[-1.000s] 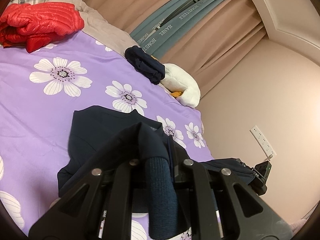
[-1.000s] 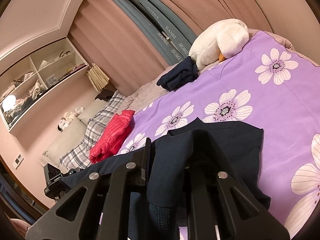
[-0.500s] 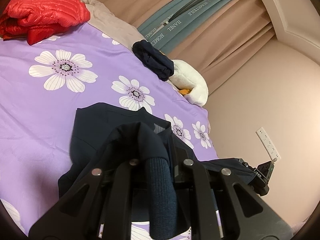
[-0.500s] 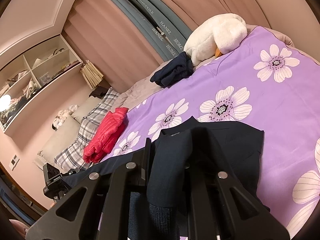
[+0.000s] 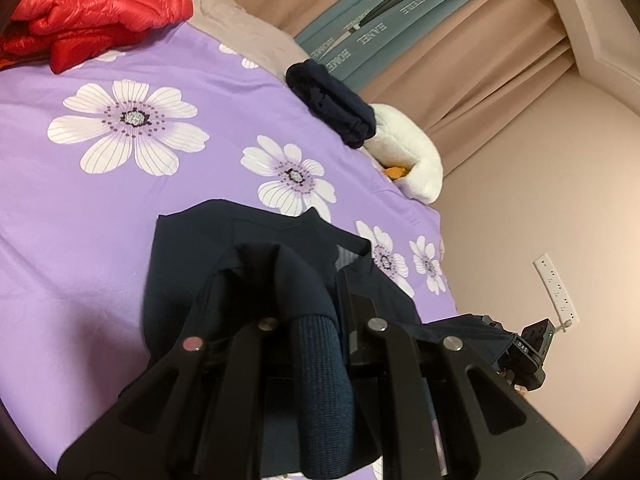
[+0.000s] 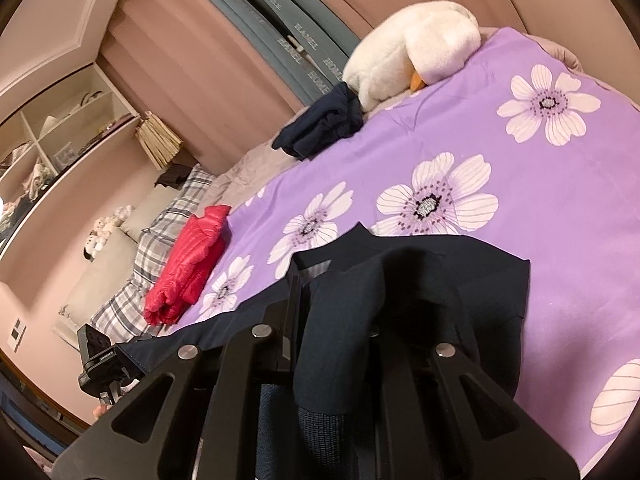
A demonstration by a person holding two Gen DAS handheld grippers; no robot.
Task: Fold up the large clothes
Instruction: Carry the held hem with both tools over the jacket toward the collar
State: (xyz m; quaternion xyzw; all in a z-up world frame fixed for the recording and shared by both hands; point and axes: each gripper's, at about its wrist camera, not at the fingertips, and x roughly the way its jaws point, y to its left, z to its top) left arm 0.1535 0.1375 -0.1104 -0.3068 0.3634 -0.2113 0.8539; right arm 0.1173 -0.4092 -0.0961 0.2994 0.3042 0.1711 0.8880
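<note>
A large navy garment lies with its collar end on the purple flowered bed cover. Its near edge, with a ribbed hem, is lifted and stretched between both grippers. My left gripper is shut on that edge, and cloth drapes over its fingers and hides the tips. In the right wrist view the same garment spreads ahead, and my right gripper is shut on it with a fold hanging over the jaws. Each view shows the other gripper at the far end of the taut hem: the right gripper and the left gripper.
A red down jacket lies folded near the plaid pillows. A small folded navy garment and a white plush duck sit at the bed's far edge by the curtains. Wall shelves stand beyond the pillows.
Both grippers have moved forward over the bed and lower, carrying the hem. The folded clothes and the plush at the far edge look closer.
</note>
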